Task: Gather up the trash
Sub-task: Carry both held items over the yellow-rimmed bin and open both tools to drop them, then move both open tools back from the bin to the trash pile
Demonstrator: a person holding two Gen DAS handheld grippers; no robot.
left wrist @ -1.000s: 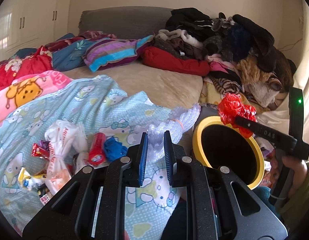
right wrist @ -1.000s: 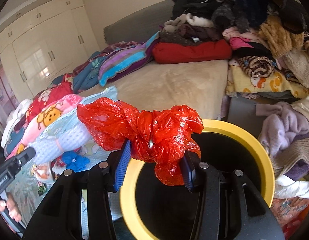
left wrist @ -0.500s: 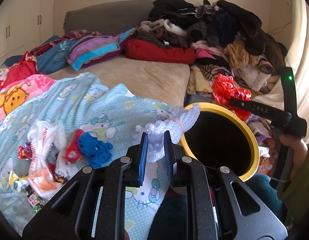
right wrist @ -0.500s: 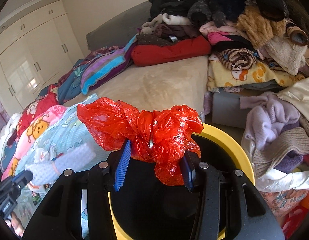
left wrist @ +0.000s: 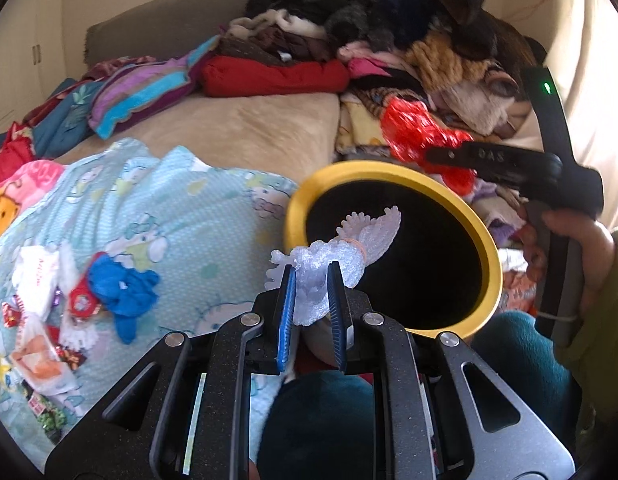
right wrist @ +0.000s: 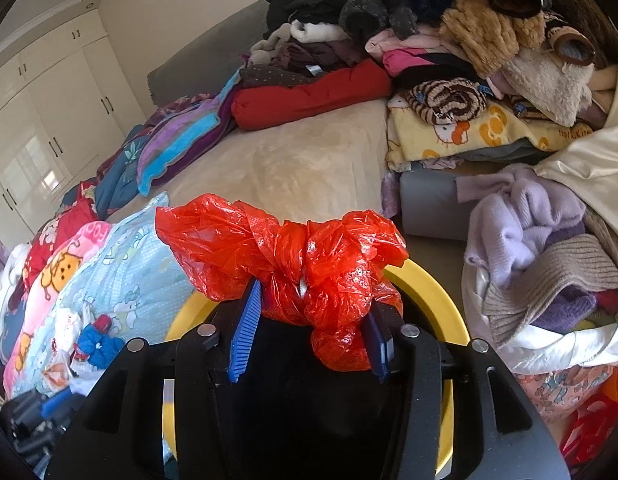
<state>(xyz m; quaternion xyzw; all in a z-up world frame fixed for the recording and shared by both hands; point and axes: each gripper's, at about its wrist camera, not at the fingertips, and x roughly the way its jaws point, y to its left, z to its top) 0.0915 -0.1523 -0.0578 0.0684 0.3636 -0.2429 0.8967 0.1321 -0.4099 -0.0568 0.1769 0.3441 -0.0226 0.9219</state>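
My left gripper [left wrist: 311, 280] is shut on a white foam net wrapper [left wrist: 341, 248], held over the near rim of the yellow-rimmed black bin [left wrist: 485, 240]. My right gripper [right wrist: 309, 312] is shut on a crumpled red plastic bag [right wrist: 285, 252] above the bin's opening; the bin rim [right wrist: 429, 292] shows just behind it. In the left wrist view the red bag [left wrist: 413, 132] hangs at the bin's far side. More trash lies on the light blue blanket: a blue scrap [left wrist: 121, 288], a red wrapper [left wrist: 83, 300] and white plastic bags [left wrist: 37, 276].
The bed [left wrist: 245, 132] carries piled clothes [left wrist: 389, 32] at the back right and folded blankets [left wrist: 141, 88] at the left. A lilac sweater and knitwear heap [right wrist: 541, 248] sits right of the bin. White wardrobes [right wrist: 49, 100] stand far left.
My left gripper carried the foam wrapper right, from over the blanket to over the bin's rim. My right gripper kept the red bag above the bin, shifting slightly right.
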